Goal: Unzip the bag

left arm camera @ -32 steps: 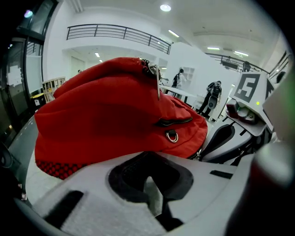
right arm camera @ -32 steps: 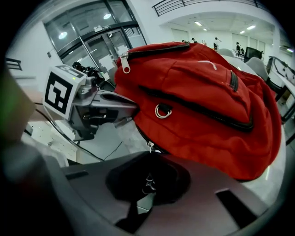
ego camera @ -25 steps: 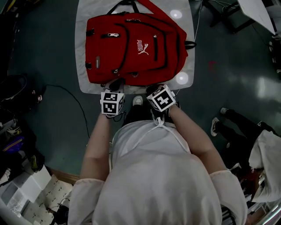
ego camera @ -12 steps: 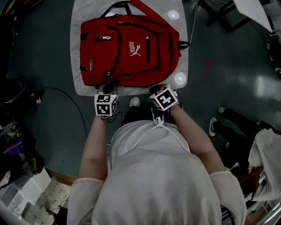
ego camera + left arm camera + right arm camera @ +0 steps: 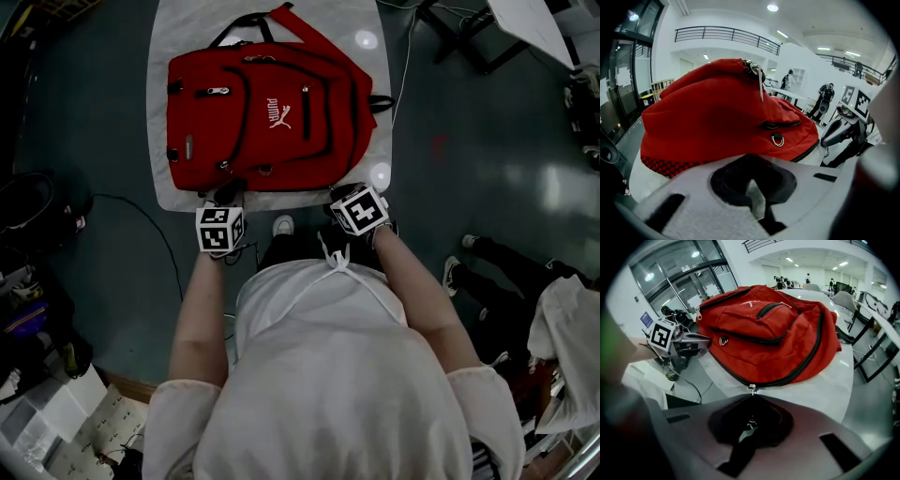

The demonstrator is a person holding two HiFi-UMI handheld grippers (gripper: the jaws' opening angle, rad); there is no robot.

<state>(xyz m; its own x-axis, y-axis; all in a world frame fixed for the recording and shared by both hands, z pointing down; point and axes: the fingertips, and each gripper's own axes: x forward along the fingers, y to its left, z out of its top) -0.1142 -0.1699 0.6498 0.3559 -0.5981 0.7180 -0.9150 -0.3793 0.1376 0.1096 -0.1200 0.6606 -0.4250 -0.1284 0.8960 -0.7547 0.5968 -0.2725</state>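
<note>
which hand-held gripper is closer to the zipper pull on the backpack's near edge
Right. The right hand-held gripper is shut on the zipper pull; the left hand-held gripper is further along the backpack's edge.

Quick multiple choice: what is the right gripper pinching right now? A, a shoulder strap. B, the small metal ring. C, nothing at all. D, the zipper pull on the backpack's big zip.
D: in the right gripper view, the right gripper has its jaws closed on the zipper pull at the near edge of the red backpack.
</note>
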